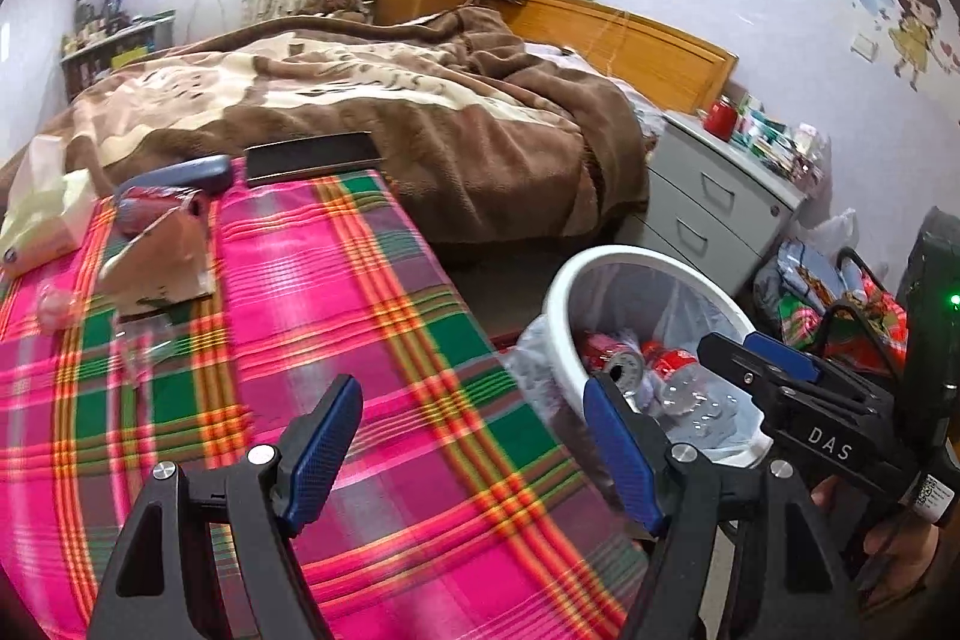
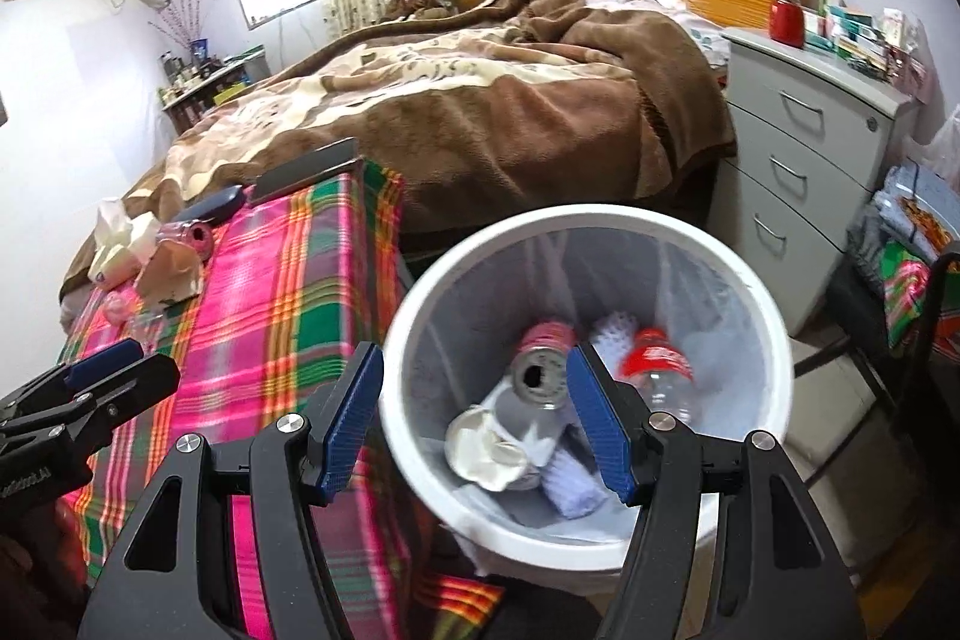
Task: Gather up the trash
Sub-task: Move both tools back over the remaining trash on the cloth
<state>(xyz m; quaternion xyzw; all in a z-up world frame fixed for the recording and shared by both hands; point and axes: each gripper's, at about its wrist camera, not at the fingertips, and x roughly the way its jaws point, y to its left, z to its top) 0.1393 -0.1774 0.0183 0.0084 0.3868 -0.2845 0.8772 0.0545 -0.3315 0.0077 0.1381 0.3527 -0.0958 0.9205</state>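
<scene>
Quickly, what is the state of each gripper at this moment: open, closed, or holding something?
Left gripper: open, holding nothing, above the pink plaid cloth.
Right gripper: open, holding nothing, above the round white plastic trash bin.

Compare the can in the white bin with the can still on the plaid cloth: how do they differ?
The can in the bin lies among other trash inside the white bin, its opened top facing the camera. The can on the cloth lies on its side on the plaid cloth, beside a torn cardboard box, not yet collected. Both look red and lie tipped over.
</scene>
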